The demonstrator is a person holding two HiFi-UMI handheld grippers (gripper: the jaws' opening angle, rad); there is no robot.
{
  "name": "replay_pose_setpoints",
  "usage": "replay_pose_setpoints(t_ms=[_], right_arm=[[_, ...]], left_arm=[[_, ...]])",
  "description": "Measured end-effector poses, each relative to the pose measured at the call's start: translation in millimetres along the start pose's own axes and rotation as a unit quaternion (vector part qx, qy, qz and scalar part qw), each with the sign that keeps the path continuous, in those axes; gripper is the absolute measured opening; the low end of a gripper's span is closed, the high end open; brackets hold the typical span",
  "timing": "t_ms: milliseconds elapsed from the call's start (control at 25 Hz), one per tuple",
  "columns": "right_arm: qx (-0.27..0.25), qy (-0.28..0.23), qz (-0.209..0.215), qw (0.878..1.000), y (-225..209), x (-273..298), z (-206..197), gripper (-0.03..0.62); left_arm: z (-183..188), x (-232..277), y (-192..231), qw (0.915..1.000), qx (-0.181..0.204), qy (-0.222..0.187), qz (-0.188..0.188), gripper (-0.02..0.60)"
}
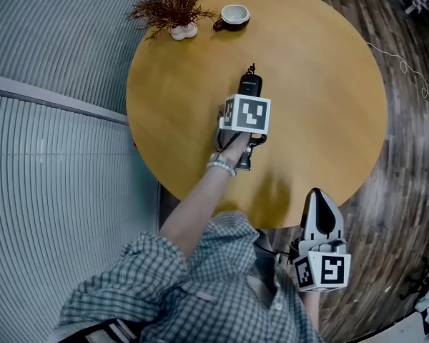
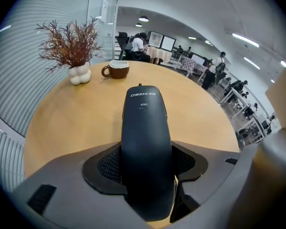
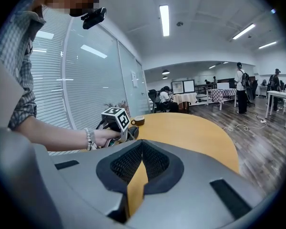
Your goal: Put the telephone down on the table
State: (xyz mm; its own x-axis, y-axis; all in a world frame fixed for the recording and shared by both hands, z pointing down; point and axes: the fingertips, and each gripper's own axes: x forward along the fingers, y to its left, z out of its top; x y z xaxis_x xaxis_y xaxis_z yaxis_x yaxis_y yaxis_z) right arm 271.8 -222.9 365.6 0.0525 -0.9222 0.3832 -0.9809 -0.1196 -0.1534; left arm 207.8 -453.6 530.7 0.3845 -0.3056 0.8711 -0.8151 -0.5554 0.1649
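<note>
Telephone (image 2: 144, 113): dark handset, clamped at its lower end in the left tongs (image 2: 147, 168), jaws spread wide with the mesh pads (image 2: 107, 163) pressed on either side of the body. It sticks out forward, printed end pointing towards the cup (image 1: 234, 16). In the head view it sits over the middle of the table (image 1: 329, 84). No view shows whether its underside touches the wood yet.

Right tongs (image 3: 136, 175): jaws together, nothing between them, held off the near edge of the table and well apart from the handset.

Step in hand, as judged: lowering and release.
- Bring the handset down flat, far end and near end meeting the top together, so it does not tip or slap
- Keep the pads pressed until the body bears on the wood, then open both jaws evenly
- Draw the tongs straight back along the handset's length; a sideways exit would likely drag it
- Handset looks smooth and rounded, so it may slide a little on the polished top

Surface: round, tan wood, smooth, bare around the handset. Dried plant in a white vase (image 1: 173, 9) and the cup stand near the far rim, well apart from the drop spot.

Room: slatted blinds (image 1: 50, 206) on the left, dark plank floor (image 1: 407, 120) with a loose cable (image 1: 397, 59), open office with desks and people beyond
</note>
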Motion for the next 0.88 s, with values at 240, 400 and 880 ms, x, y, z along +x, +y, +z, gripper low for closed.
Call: replay_pose_setpoints(t_ms=[240, 400, 880], right_arm=[[0.006, 0.009, -0.011, 1.000, -7.3, -3.5, -9.0, 0.008], [0.008, 0.014, -0.018, 1.000, -8.2, -7.8, -6.5, 0.008], [0.016, 0.021, -0.039, 0.999, -14.2, -13.5, -20.4, 0.008]], left_arm=[[-4.6, 30.9, -2.1, 0.9994, 0.009, 0.023, 0.023, 0.281], [-3.3, 38.9, -5.5, 0.9979, 0.035, 0.029, 0.045, 0.281], [-6.5, 62.5, -20.0, 0.9961, 0.078, 0.028, 0.031, 0.287]])
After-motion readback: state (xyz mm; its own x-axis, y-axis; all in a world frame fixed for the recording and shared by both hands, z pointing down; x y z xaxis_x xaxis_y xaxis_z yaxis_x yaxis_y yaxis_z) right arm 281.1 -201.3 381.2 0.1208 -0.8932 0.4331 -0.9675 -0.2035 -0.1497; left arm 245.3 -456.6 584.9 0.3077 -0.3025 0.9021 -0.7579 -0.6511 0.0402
